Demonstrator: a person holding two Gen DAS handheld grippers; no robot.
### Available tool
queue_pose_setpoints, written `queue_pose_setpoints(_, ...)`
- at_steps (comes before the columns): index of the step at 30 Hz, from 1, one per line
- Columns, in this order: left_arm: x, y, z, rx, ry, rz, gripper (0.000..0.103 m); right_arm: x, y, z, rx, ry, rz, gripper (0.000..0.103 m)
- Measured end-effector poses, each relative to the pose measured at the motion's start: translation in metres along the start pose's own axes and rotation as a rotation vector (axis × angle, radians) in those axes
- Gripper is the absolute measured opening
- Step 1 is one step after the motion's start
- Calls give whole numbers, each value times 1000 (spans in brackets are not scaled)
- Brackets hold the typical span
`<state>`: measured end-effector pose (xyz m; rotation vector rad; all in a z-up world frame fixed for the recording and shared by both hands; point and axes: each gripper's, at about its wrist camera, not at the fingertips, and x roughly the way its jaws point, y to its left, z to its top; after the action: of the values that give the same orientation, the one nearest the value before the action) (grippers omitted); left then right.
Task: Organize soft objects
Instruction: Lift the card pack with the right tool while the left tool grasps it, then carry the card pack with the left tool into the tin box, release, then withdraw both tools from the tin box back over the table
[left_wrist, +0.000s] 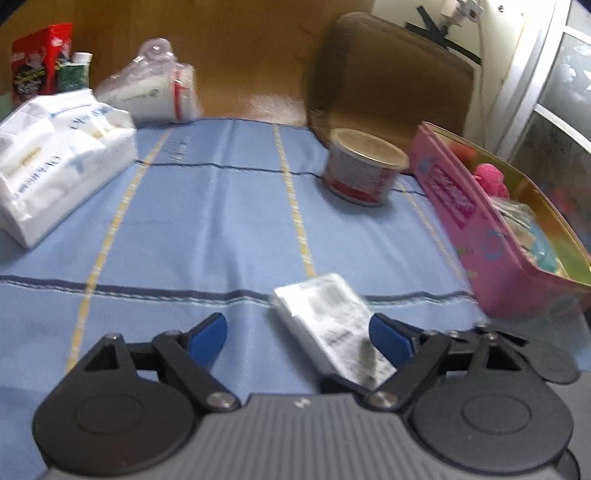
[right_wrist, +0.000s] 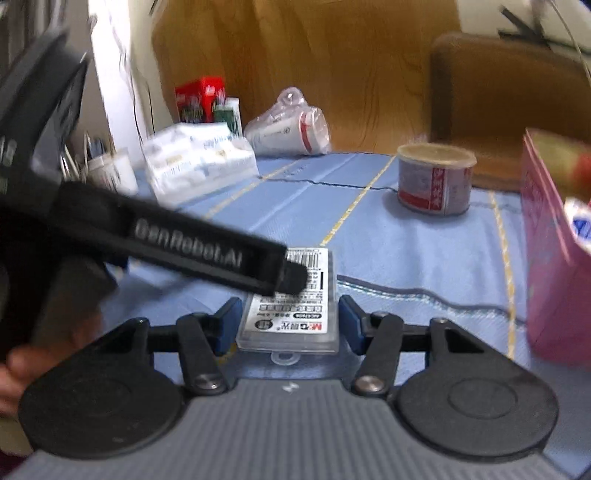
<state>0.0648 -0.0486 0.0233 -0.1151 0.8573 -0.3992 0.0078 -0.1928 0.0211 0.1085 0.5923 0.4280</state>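
A small clear packet with a white barcode label (left_wrist: 334, 325) lies flat on the blue striped cloth (left_wrist: 221, 221). My left gripper (left_wrist: 297, 338) is open, the packet lying by its right blue pad. In the right wrist view the packet (right_wrist: 291, 302) lies between the blue pads of my open right gripper (right_wrist: 290, 325), with a small gap on each side. The left gripper's black body (right_wrist: 184, 243) reaches in from the left over the packet's far end. A pink tin (left_wrist: 491, 236) at the right holds soft items, among them a pink knitted piece (left_wrist: 491, 177).
A lidded can (left_wrist: 364, 166) stands at the back right, a brown chair back (left_wrist: 391, 74) behind it. A white tissue pack (left_wrist: 55, 155), a clear bag of cups (left_wrist: 155, 88) and a red box (left_wrist: 37, 59) sit at the back left.
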Motion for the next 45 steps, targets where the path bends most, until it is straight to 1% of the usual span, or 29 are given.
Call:
queue_pose_setpoints(1,-1,-3,0,-8,7,-29,76,-3,-3,0,24,-20,16,59)
queue_pose_setpoints(2,-1,-6,1,-14,11,-58,67,-5,-6,1,40,-37,25,59)
queue_pose_setpoints(3,-2,-10,4,-21,18,-72,64,-8,-5,0,50,-49,16,59)
queue_pose_setpoints(5,-4,-19,11,-11,7,-74,60,-13,-4,1,51,-86,-14,59)
queue_pose_setpoints(8,-10,-38,27,8,-20,-122,60,-32,-14,7,72,-166,-49,59)
queue_pose_setpoints(11,-15,-71,46,76,-68,-173,60,-55,-27,16,81,-255,-102,59)
queue_pose_setpoints(13,-12,-99,57,135,-90,-200,60,-71,-37,22,76,-311,-159,59)
queue_pose_setpoints(16,0,-141,68,221,-109,-242,60,-88,-56,25,72,-364,-264,59)
queue_pose_setpoints(18,13,-168,72,263,-103,-261,60,-98,-74,25,85,-380,-320,59)
queue_pose_setpoints(21,40,-202,73,305,-72,-296,60,-107,-100,23,119,-379,-386,59)
queue_pose_setpoints(24,58,-226,70,327,-62,-326,60,-112,-123,19,148,-366,-449,60)
queue_pose_setpoints(25,66,-233,70,330,-65,-329,62,-112,-133,17,156,-362,-474,59)
queue_pose_setpoints(26,69,-239,69,332,-70,-320,65,-111,-140,17,165,-357,-506,55)
queue_pose_setpoints(27,73,-243,69,337,-75,-301,67,-108,-146,17,171,-343,-553,55)
queue_pose_setpoints(28,77,-247,69,344,-80,-275,67,-104,-154,17,178,-320,-602,59)
queue_pose_setpoints(29,79,-249,69,345,-80,-252,69,-101,-160,16,192,-297,-628,61)
queue_pose_setpoints(30,80,-248,70,340,-76,-241,71,-104,-164,13,218,-297,-631,63)
queue_pose_setpoints(31,78,-243,70,328,-75,-244,73,-108,-166,10,246,-307,-612,63)
queue_pose_setpoints(32,76,-238,70,322,-81,-247,77,-112,-166,7,255,-321,-593,63)
queue_pose_setpoints(34,69,-231,69,317,-103,-225,78,-118,-160,6,257,-335,-591,63)
queue_pose_setpoints(37,52,-220,66,318,-127,-210,78,-127,-150,3,272,-356,-561,63)
queue_pose_setpoints(40,33,-208,61,328,-162,-193,84,-136,-139,-1,279,-380,-550,67)
queue_pose_setpoints(42,21,-201,56,339,-191,-174,88,-139,-132,-1,295,-393,-549,69)
queue_pose_setpoints(44,8,-193,50,359,-216,-133,89,-141,-126,-1,323,-398,-540,69)
queue_pose_setpoints(45,4,-190,47,369,-225,-112,92,-143,-123,-1,342,-399,-533,69)
